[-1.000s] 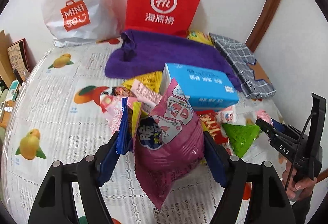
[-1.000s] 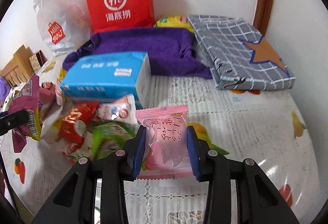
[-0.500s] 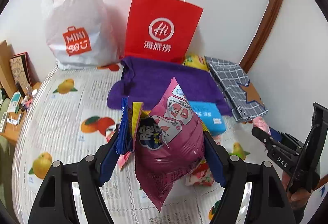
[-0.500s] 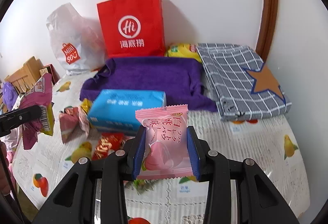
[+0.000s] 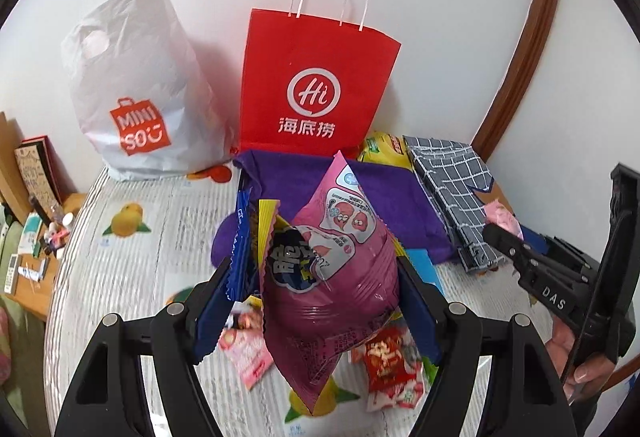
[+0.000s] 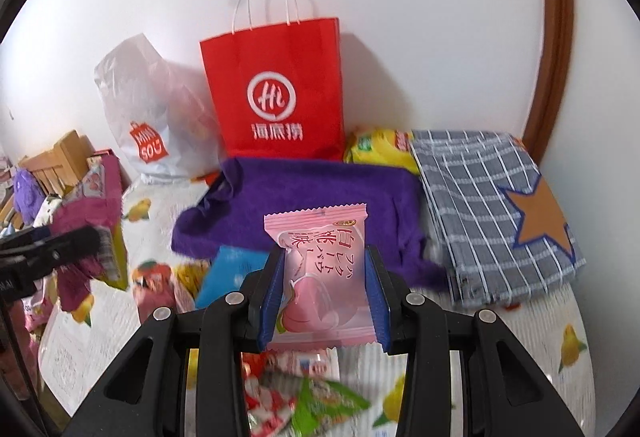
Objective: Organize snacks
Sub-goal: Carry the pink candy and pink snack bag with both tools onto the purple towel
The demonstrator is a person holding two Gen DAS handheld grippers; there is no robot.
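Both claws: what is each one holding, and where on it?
Left claw: a magenta snack bag with thinner packets, gripped across the middle. Right claw: a pink sweet packet, pinched at its side edges.

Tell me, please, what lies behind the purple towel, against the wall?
Behind the purple towel stands a red paper bag, with a yellow packet beside it. A white plastic bag sits further left. Neither bag's contents can be seen.

Two bags point(image 5: 316, 77), one purple towel point(image 6: 320, 193)
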